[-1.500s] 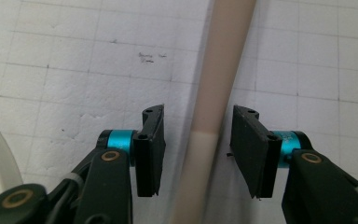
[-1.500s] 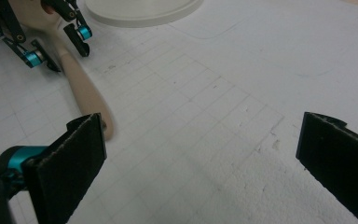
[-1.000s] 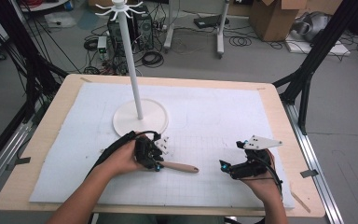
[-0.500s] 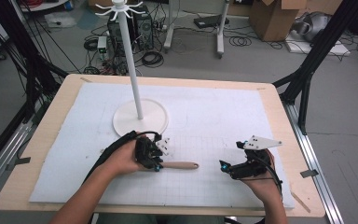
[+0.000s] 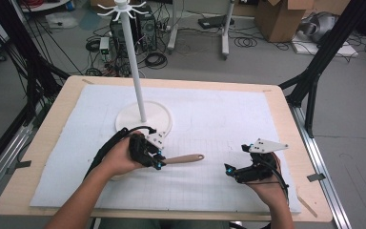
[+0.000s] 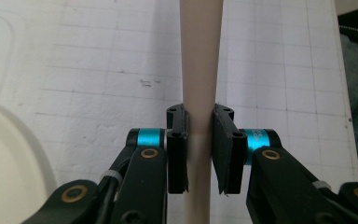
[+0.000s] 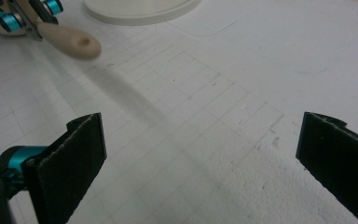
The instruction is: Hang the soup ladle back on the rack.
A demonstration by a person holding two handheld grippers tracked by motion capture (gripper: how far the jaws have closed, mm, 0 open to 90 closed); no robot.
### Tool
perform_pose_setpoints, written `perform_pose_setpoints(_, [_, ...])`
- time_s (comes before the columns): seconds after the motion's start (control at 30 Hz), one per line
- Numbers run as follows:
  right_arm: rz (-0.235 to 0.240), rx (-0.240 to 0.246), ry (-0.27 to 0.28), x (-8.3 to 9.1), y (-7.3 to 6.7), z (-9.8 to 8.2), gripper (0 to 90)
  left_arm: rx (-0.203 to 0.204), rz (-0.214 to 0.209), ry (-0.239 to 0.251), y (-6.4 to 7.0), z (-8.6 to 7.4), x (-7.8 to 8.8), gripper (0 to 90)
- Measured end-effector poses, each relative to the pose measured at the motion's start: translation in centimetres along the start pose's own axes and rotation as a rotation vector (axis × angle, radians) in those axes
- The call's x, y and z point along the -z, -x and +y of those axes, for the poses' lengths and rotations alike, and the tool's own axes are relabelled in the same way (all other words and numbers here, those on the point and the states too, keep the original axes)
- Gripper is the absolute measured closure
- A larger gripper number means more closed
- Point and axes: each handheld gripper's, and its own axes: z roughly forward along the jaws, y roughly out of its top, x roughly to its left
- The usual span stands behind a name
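Note:
A pale wooden utensil handle (image 5: 186, 158) with a hole near its end points right, held just above the white mat. My left gripper (image 5: 158, 162) is shut on it. In the left gripper view both pads clamp the handle (image 6: 200, 56) between the jaws of that gripper (image 6: 199, 116). The utensil's head is hidden under the hand. My right gripper (image 5: 228, 169) rests low near the front right of the mat, open with nothing between its fingers (image 7: 200, 149). The right gripper view catches the handle's end (image 7: 74, 42) and the left gripper (image 7: 23, 18) at the top left.
A white stand with a round base (image 5: 159, 119) and a tall pole (image 5: 136, 71) topped with hooks stands just behind the left hand. Its base (image 6: 4, 154) shows at the left gripper view's left. A gridded white mat (image 5: 228, 119) covers the wooden table (image 5: 43, 143).
The left hand has risen a little with the wooden handle clamped in its gripper, lifting the handle off the mat. The right hand has stayed put.

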Motion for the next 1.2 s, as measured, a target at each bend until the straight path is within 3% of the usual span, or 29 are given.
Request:
perform_pose_setpoints(0.57, [0.002,-0.001,-0.002,-0.1,0.0,0.0,0.2,0.073,0.025,0.273,-0.4,-0.8,6.5,76.7])
perform_pose_setpoints(0.77, [0.004,0.007,0.001,-0.2,-0.1,0.0,0.2,0.107,0.061,0.368,-0.5,-1.5,9.4,76.6])
perform_pose_setpoints(0.93, [0.001,0.001,0.01,0.0,-0.1,0.0,0.2,0.121,0.092,0.418,-0.7,-1.7,11.2,76.6])
perform_pose_setpoints(1.2, [0.002,0.005,0.007,-0.1,-0.1,0.0,0.2,0.144,0.122,0.457,-1.2,-1.8,13.7,76.6])
